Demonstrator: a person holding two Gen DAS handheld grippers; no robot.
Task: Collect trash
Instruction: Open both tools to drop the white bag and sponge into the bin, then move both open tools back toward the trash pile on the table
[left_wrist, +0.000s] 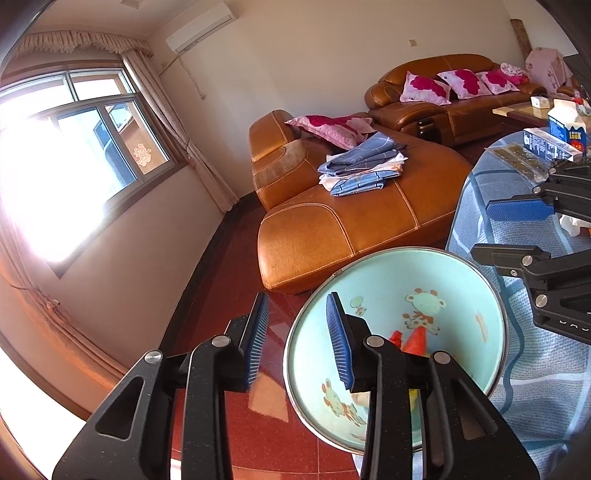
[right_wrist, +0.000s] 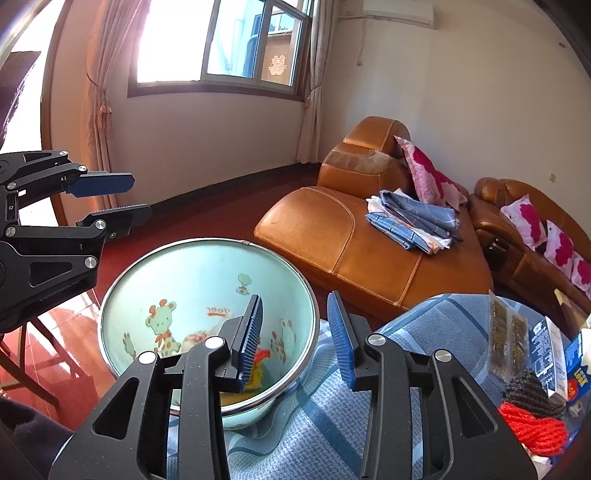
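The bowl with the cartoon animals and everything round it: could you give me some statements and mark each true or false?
1. The bowl is light blue-green inside, with cartoon giraffes. True.
2. The bowl is empty. False: red and yellow scraps lie in its bottom.
3. Both grippers are clamped on trash. False: the left gripper and the right gripper both stand open with nothing between their pads.
4. Folded blue checked cloth lies on the brown leather sofa. True.
5. The table wears a red cloth. False: the tablecloth is blue striped.
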